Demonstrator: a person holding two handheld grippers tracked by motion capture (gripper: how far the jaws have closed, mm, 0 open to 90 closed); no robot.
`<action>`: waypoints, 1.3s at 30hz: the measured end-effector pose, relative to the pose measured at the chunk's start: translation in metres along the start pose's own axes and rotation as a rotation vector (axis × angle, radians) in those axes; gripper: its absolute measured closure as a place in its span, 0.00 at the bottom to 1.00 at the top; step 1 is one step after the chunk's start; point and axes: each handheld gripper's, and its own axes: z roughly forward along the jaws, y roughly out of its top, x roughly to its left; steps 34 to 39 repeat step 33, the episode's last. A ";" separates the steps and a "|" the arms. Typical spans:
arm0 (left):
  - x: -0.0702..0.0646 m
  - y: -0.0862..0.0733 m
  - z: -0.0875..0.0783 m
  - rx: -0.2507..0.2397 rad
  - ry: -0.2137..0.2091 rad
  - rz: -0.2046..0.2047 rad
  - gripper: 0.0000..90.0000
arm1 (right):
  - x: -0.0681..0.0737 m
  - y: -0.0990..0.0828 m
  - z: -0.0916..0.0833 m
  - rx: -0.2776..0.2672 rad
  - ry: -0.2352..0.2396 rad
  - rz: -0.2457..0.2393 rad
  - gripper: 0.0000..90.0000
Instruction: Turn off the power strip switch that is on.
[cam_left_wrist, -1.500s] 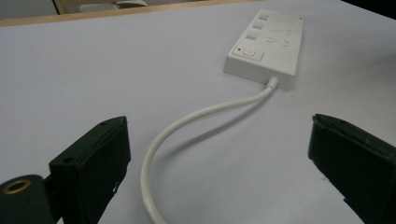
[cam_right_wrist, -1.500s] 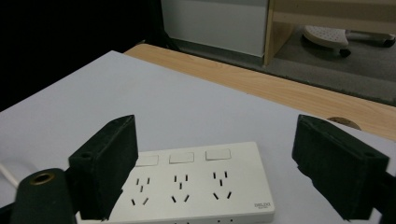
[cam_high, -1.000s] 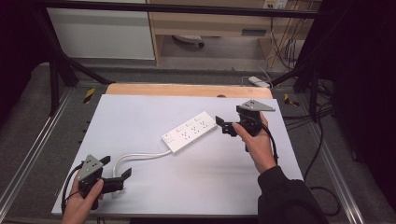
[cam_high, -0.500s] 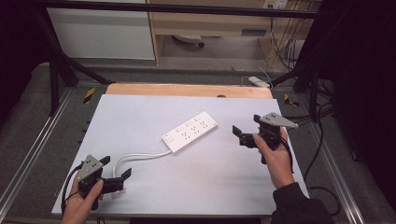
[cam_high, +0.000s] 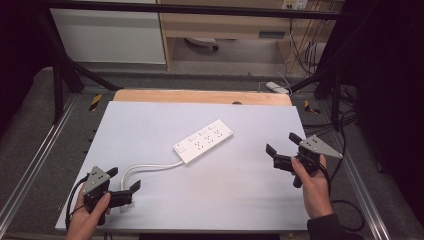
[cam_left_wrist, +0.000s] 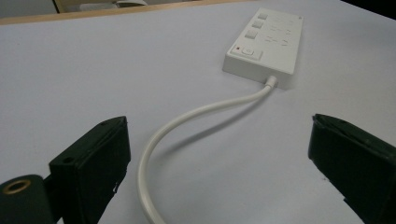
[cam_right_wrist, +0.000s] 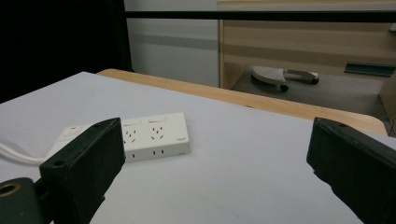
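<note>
a white power strip (cam_high: 203, 141) is laid diagonally near the middle of the pale surface (cam_high: 150, 120), its sockets turned upward. a white cord (cam_high: 147, 167) is led from its near end in a curve toward the near left corner. the left gripper (cam_high: 124, 185) is held by a hand (cam_high: 85, 220) at that near left corner, its fingers (cam_left_wrist: 91, 163) spread wide and released, with the cord seen running between them on the surface. the right gripper (cam_high: 281, 146) is held by the other hand (cam_high: 314, 185) near the right edge, well apart from the power strip, its fingers (cam_right_wrist: 84, 163) likewise spread and grasping nothing.
</note>
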 end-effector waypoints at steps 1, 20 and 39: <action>0.000 0.000 0.000 0.000 -0.001 0.001 0.06 | -0.001 -0.002 -0.002 -0.006 -0.001 0.001 0.04; 0.000 0.000 -0.001 -0.010 0.001 -0.003 0.06 | -0.002 -0.057 -0.014 0.003 0.014 -0.009 0.03; 0.000 0.001 -0.001 -0.015 -0.006 -0.009 0.06 | 0.022 -0.085 0.017 0.196 0.117 -0.048 0.03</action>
